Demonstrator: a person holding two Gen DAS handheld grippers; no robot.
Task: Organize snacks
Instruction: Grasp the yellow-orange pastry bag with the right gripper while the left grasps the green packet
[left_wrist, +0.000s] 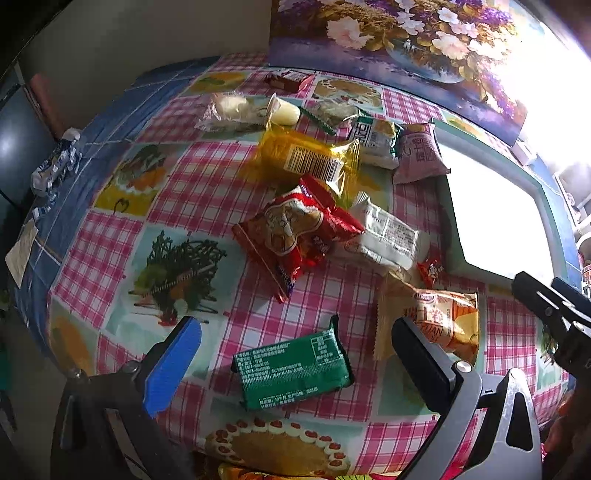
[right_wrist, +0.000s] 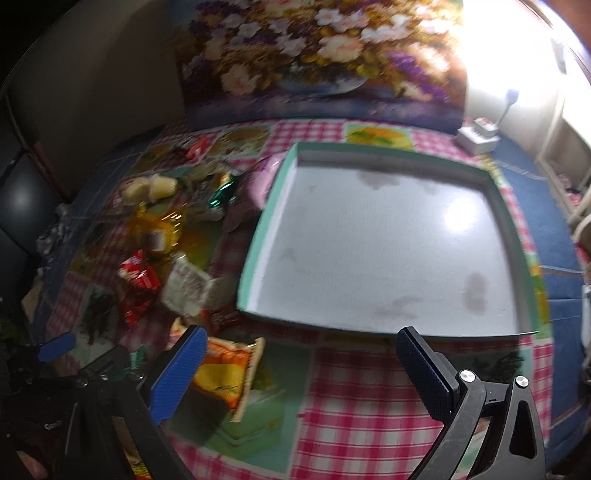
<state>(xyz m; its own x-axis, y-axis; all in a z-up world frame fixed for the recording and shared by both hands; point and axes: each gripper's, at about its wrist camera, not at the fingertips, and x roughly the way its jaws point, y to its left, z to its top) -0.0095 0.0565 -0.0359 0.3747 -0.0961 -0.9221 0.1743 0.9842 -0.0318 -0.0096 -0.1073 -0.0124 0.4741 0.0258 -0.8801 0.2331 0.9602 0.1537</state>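
Green-rimmed tray (right_wrist: 258, 236) bare — nothing sorted | snacks piled at 9 o'clock | left gripper (left_wrist: 295, 354) jaws apart over green packet (left_wrist: 293, 369) | right gripper (right_wrist: 301, 363) jaws apart — empty

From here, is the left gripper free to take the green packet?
Probably yes. The left gripper has its jaws open with the green packet lying flat between them, apart from other snacks; the orange packet sits close beside the right finger.

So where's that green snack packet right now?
In the left wrist view the green packet lies flat on the checked tablecloth, between the open left tongs, just below the red packet and left of the orange one.
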